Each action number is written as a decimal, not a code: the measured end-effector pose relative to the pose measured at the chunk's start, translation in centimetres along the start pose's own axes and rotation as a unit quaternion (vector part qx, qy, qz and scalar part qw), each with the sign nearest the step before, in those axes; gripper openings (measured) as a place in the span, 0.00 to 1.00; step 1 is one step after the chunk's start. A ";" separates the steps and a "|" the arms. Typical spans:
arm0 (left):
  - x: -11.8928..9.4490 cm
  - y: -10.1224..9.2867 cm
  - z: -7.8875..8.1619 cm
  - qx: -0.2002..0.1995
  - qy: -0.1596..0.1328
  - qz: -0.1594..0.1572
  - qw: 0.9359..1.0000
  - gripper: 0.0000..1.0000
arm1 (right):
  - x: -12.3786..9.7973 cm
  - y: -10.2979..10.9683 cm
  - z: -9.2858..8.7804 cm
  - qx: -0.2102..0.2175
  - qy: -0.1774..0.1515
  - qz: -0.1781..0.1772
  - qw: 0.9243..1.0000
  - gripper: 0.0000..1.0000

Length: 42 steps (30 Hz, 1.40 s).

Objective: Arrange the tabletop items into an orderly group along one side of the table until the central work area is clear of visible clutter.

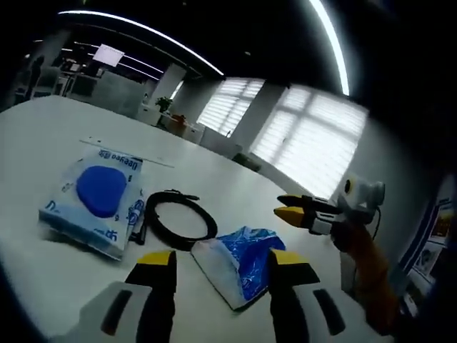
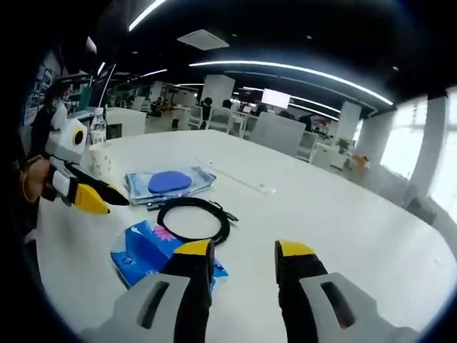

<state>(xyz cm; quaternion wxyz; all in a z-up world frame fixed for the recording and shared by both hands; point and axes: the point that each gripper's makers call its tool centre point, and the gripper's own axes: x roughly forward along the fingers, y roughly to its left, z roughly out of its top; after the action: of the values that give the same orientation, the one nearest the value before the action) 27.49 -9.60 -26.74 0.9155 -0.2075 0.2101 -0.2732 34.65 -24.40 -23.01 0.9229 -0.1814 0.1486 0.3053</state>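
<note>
On the white table point(image 1: 43, 136) lie three items. A crumpled blue tissue pack point(image 1: 239, 263) sits just ahead of my left gripper point(image 1: 223, 270), which is open and hovers above it, holding nothing. Beyond it lies a coiled black cable point(image 1: 178, 218), and to its left a white-and-blue wipes pack point(image 1: 96, 200) with a blue oval lid. The right gripper point(image 1: 294, 212) comes in from the right, over the table. In the right gripper view my right gripper point(image 2: 244, 261) is open and empty, short of the cable point(image 2: 193, 218), tissue pack point(image 2: 146, 250) and wipes pack point(image 2: 171, 182). The left gripper point(image 2: 93, 198) hangs at the left.
A clear flat strip point(image 2: 239, 179) lies on the table beyond the wipes pack. A paper cup point(image 2: 100, 158) and a bottle point(image 2: 98, 128) stand at the table's far left edge. The table's right half point(image 2: 343, 214) is bare. Office desks and windows stand behind.
</note>
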 end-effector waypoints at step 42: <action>1.7 2.2 0.5 -0.021 0.016 0.039 0.999 0.68 | 8.3 4.0 -1.6 0.064 0.111 0.016 0.992 0.51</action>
<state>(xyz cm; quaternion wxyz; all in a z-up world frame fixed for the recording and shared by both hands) 29.93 -8.78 -27.85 0.9174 -0.2139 0.2383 -0.2364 38.31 -17.83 -28.64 0.9055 -0.1523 0.2718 0.2880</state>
